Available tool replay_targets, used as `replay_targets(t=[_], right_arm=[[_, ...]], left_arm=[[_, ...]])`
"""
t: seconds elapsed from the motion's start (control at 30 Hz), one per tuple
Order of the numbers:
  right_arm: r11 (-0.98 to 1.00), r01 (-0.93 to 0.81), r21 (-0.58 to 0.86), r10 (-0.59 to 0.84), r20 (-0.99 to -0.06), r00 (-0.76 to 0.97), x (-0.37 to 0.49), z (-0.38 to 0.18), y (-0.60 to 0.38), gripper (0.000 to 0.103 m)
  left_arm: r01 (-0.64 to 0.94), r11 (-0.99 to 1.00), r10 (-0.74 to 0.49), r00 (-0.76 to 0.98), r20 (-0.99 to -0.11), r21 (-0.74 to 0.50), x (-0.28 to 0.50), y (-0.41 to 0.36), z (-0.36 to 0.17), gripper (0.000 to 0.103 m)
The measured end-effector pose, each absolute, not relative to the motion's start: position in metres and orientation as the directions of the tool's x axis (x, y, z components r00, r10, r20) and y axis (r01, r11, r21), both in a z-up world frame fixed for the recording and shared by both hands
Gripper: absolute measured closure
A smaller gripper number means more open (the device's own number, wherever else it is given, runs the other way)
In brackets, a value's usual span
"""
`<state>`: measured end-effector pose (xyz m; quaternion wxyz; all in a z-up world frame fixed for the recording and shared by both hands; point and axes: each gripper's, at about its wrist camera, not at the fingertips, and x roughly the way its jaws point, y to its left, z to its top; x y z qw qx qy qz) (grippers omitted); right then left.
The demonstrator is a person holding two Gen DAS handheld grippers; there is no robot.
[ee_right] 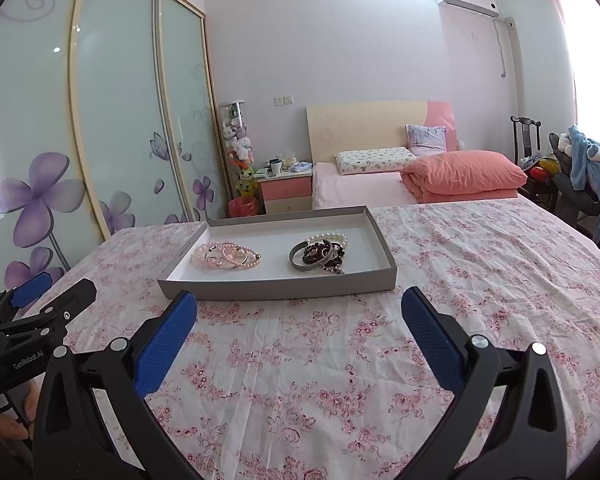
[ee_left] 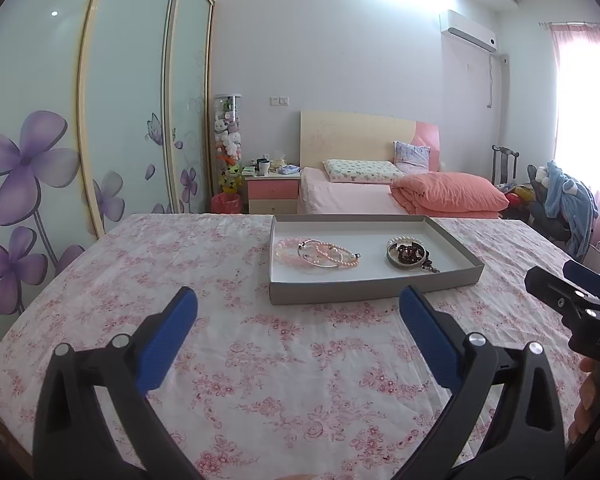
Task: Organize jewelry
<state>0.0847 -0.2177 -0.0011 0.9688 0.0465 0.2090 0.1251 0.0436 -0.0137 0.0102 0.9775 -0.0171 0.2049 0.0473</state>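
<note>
Both grippers' jaws gape, released; dark tangled jewelry (ee_right: 323, 257) in tray (ee_right: 278, 286) indistinct.

This is a home bedroom. A bed (ee_right: 364, 192) with a pink-and-cream headboard (ee_right: 380, 128), pillows and a folded salmon quilt (ee_right: 464, 176) stands against the far wall, a nightstand (ee_right: 286, 196) just beside it. Sliding wardrobe doors (ee_left: 128, 92) with purple flowers line the left, an air conditioner (ee_left: 468, 30) hangs high, and pink curtains (ee_left: 580, 40) frame the window.
</note>
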Motion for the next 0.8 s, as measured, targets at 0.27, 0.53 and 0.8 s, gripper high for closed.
replay_targets(t=[0.27, 0.53, 0.8], right_arm=[[0.964, -0.224, 0.144, 0.263, -0.395, 0.880, 0.0848, -0.0020, -0.2170, 0.002], [0.964, -0.223, 0.144, 0.263, -0.395, 0.880, 0.0845, -0.0022, -0.2167, 0.002], [0.964, -0.223, 0.145, 0.263, -0.395, 0.880, 0.0845, -0.0020, -0.2169, 0.002]], left_arm=[[-0.096, 0.995, 0.082, 0.910, -0.408, -0.015, 0.0447, -0.0143, 0.0084, 0.004], [-0.096, 0.995, 0.082, 0.910, -0.407, -0.014, 0.0443, -0.0148, 0.0077, 0.004], [-0.099, 0.995, 0.084, 0.909, -0.408, -0.017, 0.0442, -0.0145, 0.0098, 0.004]])
